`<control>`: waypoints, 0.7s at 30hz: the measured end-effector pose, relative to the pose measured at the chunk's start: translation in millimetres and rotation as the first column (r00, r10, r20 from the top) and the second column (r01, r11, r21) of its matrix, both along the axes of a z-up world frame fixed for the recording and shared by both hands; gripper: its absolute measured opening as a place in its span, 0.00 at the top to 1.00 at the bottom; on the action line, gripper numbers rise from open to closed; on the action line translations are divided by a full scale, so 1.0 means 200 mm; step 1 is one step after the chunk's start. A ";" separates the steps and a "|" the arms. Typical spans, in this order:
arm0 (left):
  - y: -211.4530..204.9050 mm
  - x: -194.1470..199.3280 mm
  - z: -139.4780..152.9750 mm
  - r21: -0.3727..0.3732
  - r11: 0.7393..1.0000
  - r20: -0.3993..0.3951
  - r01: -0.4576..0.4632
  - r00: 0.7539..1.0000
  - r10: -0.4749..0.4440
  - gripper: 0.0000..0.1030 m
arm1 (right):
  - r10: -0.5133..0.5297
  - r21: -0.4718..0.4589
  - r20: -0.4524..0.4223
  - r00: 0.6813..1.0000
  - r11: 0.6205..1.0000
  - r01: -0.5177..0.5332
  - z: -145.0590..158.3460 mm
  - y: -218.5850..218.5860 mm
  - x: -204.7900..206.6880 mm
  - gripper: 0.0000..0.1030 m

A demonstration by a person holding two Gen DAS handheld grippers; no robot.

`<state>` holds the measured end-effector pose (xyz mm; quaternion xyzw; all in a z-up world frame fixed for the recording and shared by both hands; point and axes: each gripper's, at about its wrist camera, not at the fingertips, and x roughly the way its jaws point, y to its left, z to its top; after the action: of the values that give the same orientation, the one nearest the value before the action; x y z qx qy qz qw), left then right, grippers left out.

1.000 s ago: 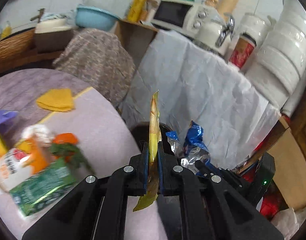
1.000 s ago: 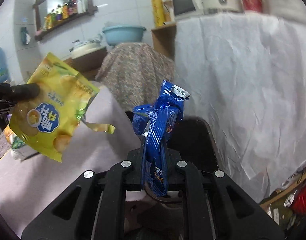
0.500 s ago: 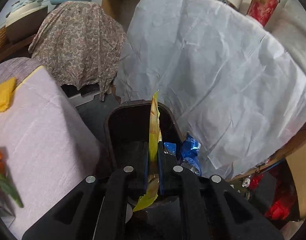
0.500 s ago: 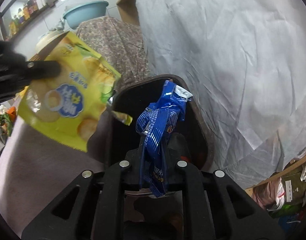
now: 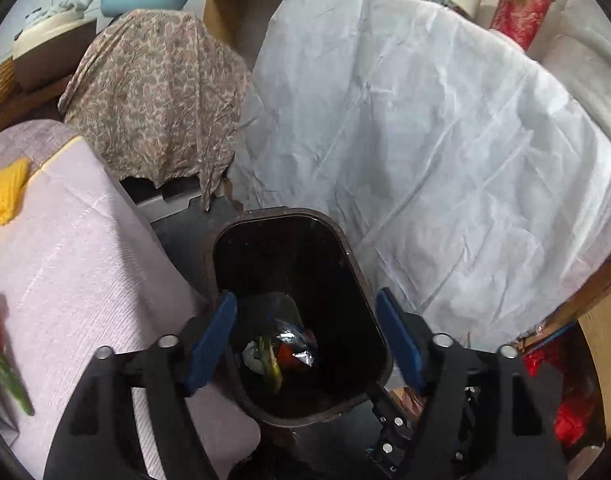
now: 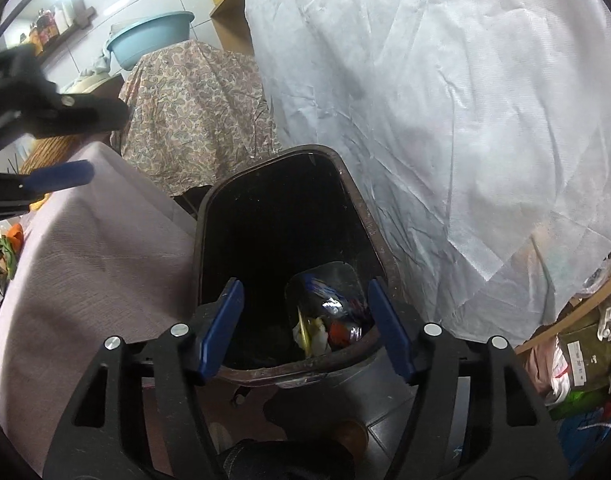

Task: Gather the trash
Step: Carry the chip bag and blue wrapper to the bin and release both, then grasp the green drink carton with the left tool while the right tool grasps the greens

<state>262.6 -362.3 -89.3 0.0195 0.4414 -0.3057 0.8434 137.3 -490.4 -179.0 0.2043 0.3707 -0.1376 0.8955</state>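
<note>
Surface (image 5: 77,264) at left, cloth-covered. Left claw (image 5: 305,336) over bin (image 5: 357,264), jaws opening, nothing between. Trash (image 5: 283,354) lay at bin bottom. Right claw (image 6: 305,328) likewise opening, empty. Step: drop-off, seemingly done. Next: back to surface for remaining litter.

Crumpled wrappers (image 5: 283,354), yellow, red and foil, lie at the bottom of the dark bin (image 5: 357,268).

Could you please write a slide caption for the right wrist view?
Right gripper, jaws opening and empty, above the dark bin holding wrappers.
</note>
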 end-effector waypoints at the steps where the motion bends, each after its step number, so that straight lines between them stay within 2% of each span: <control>1: 0.01 -0.01 0.02 -0.005 1.000 0.009 0.004 1.000 -0.004 0.24 | 0.004 0.005 0.003 1.000 1.000 -0.004 0.01 0.01 0.00 0.36; 5: 0.08 -0.08 0.09 -0.029 0.999 0.041 0.022 0.999 -0.021 0.18 | 0.024 0.013 0.024 0.999 1.000 -0.024 0.05 0.04 -0.02 0.36; 13: 0.34 -0.22 0.25 -0.064 0.997 0.090 0.030 0.996 -0.024 0.15 | 0.129 0.026 0.101 0.986 0.991 -0.132 0.23 0.20 -0.03 0.36; 17: 0.53 -0.27 0.32 -0.068 0.997 0.115 0.028 0.993 -0.020 0.15 | 0.216 0.053 0.169 0.961 0.972 -0.228 0.36 0.31 -0.03 0.36; 21: 0.78 -0.30 0.37 -0.083 0.996 0.131 -0.013 0.991 0.024 0.14 | 0.316 0.054 0.205 0.926 0.941 -0.333 0.44 0.45 -0.01 0.36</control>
<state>201.6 -206.6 -16.0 0.0008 0.3719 -0.3137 0.8737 135.2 -400.1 -90.9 0.1919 0.3162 0.0493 0.9278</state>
